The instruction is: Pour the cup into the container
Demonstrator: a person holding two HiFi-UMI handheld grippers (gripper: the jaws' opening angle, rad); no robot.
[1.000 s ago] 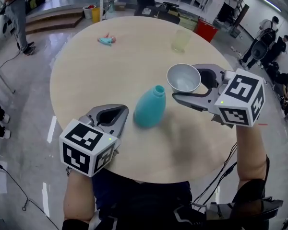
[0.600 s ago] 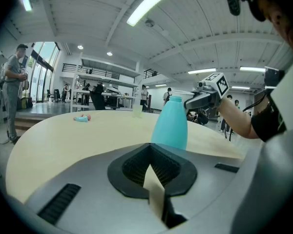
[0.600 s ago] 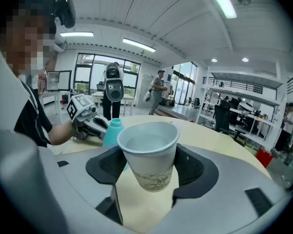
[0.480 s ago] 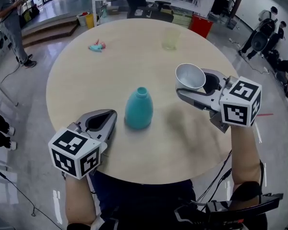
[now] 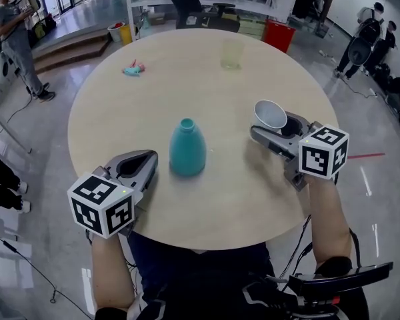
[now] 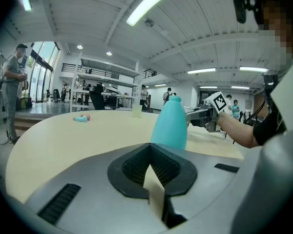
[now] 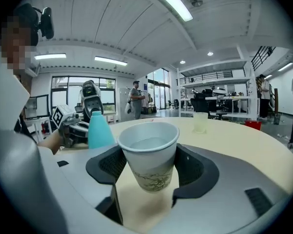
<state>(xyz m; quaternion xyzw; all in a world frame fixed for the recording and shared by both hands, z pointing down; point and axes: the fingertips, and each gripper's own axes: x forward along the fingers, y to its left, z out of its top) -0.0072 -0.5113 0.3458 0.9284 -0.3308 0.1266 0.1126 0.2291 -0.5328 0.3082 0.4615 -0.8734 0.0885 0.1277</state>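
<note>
A teal bottle with a narrow open neck stands upright in the middle of the round table. To its right my right gripper is shut on a white paper cup, held above the table about a hand's width from the bottle. In the right gripper view the cup sits upright between the pads with clear liquid in it, and the bottle shows at the left. My left gripper rests near the table's front left, shut and empty, pointing toward the bottle.
A pale yellow translucent cup stands at the table's far side. A small pink and teal toy lies at the far left. A red bin, shelves and several people stand on the floor around the table.
My right gripper has carried the cup to the right, away from the bottle, so the gap between them is wider. The left gripper has stayed near the table's front edge.
</note>
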